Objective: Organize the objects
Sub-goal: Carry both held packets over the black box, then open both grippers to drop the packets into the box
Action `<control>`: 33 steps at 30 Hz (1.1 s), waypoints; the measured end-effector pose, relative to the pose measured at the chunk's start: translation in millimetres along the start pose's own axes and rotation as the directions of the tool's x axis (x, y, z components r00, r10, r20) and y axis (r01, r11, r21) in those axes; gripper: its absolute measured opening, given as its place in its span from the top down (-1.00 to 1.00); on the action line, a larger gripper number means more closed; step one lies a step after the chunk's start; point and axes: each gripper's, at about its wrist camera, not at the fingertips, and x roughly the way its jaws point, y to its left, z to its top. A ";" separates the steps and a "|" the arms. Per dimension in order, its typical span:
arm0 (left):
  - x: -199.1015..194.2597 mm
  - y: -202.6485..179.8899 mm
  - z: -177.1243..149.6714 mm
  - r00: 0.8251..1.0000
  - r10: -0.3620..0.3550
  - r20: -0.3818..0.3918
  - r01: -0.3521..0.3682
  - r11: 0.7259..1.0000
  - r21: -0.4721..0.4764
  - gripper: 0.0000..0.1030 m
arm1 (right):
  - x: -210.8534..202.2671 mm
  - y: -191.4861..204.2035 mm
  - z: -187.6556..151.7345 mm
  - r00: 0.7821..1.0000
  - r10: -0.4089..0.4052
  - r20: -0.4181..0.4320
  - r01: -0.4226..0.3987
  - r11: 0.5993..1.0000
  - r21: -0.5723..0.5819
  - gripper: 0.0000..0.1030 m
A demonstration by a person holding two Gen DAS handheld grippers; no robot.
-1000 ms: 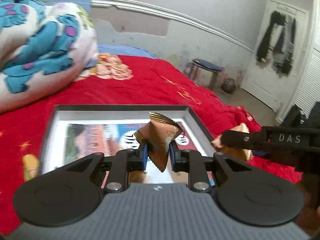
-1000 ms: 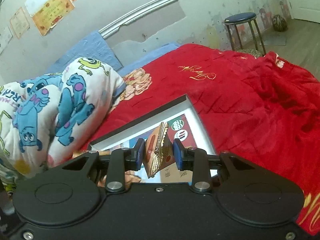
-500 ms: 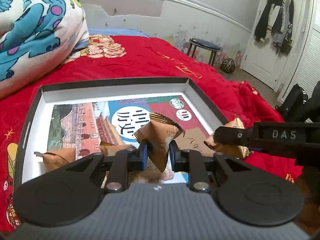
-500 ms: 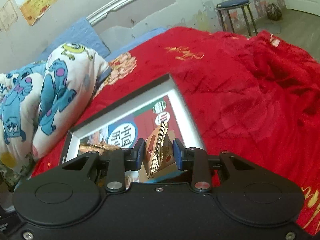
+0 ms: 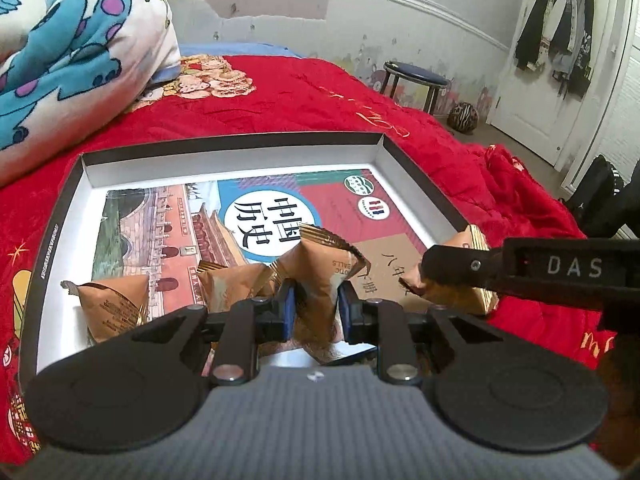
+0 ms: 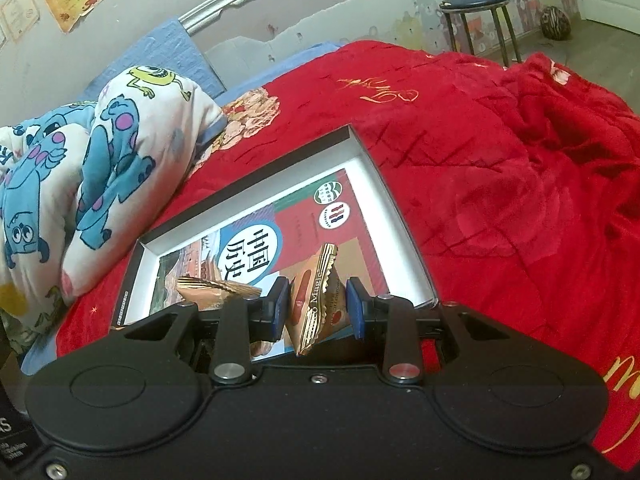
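Observation:
A shallow black-rimmed box (image 5: 224,142) with a white inside and a printed sheet on its floor lies on the red bed. My left gripper (image 5: 314,306) is shut on a brown snack packet (image 5: 324,268) over the box's near edge. Two more brown packets (image 5: 114,304) (image 5: 232,282) lie in the box at the near left. My right gripper (image 6: 318,308) is shut on a gold-edged snack packet (image 6: 320,300) over the box's near right corner (image 6: 424,280); it shows in the left wrist view (image 5: 452,276) too.
A red blanket (image 6: 500,168) covers the bed. A folded monster-print duvet (image 5: 72,48) lies at the back left. A blue-topped stool (image 5: 416,80) and a white door with hung clothes (image 5: 560,40) stand beyond the bed at the right.
Both grippers have moved forward and down over the box with their packets. More of the box floor and the packets lying in it have come into view.

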 end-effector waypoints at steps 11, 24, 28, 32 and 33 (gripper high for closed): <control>2.0 -0.9 -0.7 1.000 -0.004 -0.014 0.004 1.000 0.010 0.32 | 2.6 1.9 -1.7 1.000 -0.003 -0.007 0.003 1.000 -0.008 0.41; -4.2 3.5 4.6 0.999 -0.023 -0.043 0.022 0.999 -0.025 -0.38 | 1.3 7.2 -6.3 1.000 0.006 -0.004 -0.007 1.000 -0.009 0.26; -16.7 12.6 13.8 0.999 -0.033 -0.015 0.032 0.998 -0.051 -0.42 | -9.0 8.9 -4.0 1.000 0.022 0.018 -0.022 1.000 0.002 0.21; -36.6 23.8 29.8 0.998 -0.058 0.029 0.060 0.995 -0.084 -0.47 | -30.2 10.7 1.3 0.998 0.032 0.061 -0.033 0.999 0.014 0.20; -43.0 25.2 32.7 0.997 -0.065 0.041 0.069 0.995 -0.078 -0.47 | -37.0 11.1 2.4 0.997 0.035 0.074 -0.036 0.999 0.015 0.19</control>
